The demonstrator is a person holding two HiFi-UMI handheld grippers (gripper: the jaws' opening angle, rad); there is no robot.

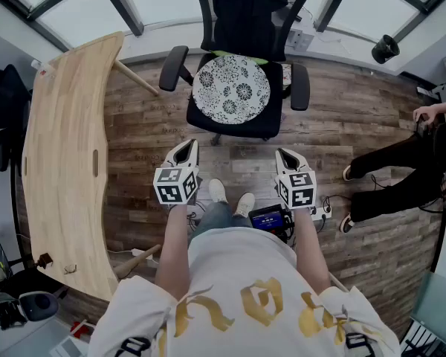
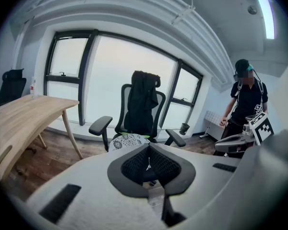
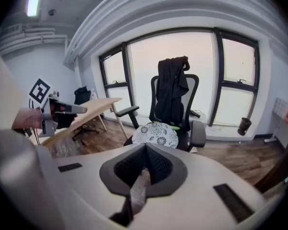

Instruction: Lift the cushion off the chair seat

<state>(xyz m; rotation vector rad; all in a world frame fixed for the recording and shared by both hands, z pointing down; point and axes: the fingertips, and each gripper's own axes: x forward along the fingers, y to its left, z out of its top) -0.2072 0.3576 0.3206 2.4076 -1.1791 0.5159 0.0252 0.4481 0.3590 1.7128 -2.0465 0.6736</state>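
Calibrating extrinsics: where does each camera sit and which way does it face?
Head view: on the person's head, facing steeply down at the wood floor and the chair with the cushion; torso, forearms, shoes, left gripper and right gripper show.
Left gripper view: on the left gripper, looking along its closed fingers toward the chair and windows; right gripper at the right edge.
Right gripper view: on the right gripper, same heading; left gripper at the left edge.
Shared: both gripper views see the cushion on the seat.
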